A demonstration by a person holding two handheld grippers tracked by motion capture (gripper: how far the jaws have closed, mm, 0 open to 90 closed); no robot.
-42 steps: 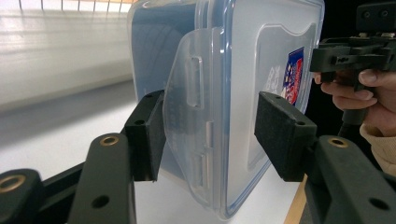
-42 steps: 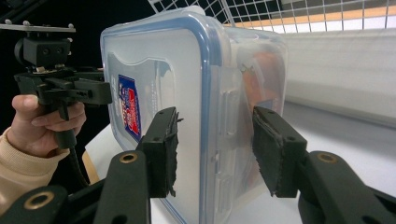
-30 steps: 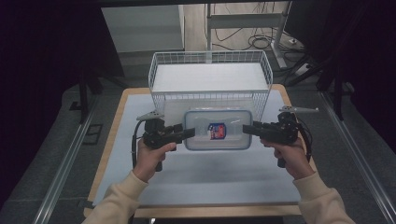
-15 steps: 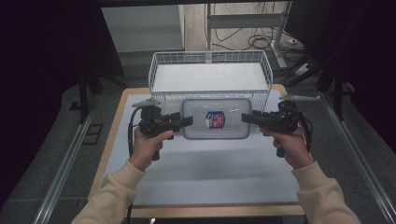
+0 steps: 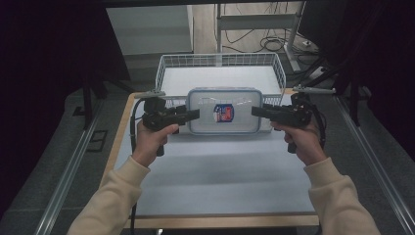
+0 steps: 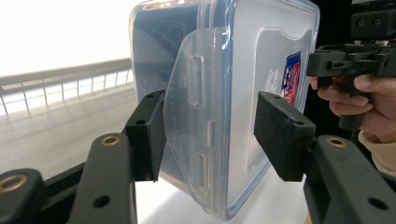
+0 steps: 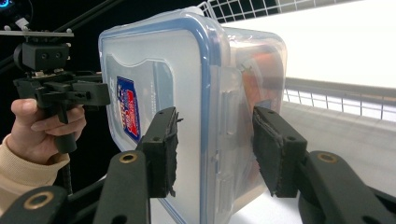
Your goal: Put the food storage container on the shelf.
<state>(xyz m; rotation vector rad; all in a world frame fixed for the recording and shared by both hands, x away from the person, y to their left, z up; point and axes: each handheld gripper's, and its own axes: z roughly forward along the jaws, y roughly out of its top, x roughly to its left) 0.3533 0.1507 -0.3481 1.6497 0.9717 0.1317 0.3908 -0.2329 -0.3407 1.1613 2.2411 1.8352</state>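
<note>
— How many things are you working with?

— One plastic box (image 5: pixel 224 111) with a blue-rimmed lid, one white wire basket (image 5: pixel 221 73) behind it, and my two claws. The box sits between my claws, at the near wall of the basket, over the far part of the worktop (image 5: pixel 210 171).

— What's in the box?

— Through its clear wall, in the right gripper view, I see something orange inside (image 7: pixel 261 70); I can't tell what it is. There is one red and blue sticker (image 5: pixel 224 113) on the lid. The basket has a plain white floor with nothing lying on it.

— And your claws?

— My left claw (image 5: pixel 192 115) is at the box's left end. In the left gripper view its jaws stand spread on either side of the side latch (image 6: pixel 196 121), with gaps showing between the pads and the plastic, so it is released. My right claw (image 5: pixel 258 111) is at the right end, and its jaws also stand apart, one in front of the lid, one by the body of the box. I can't tell whether either pad touches, but it is not clenched.

— Is the lid on?

— Yes, the lid sits closed on the box.
</note>
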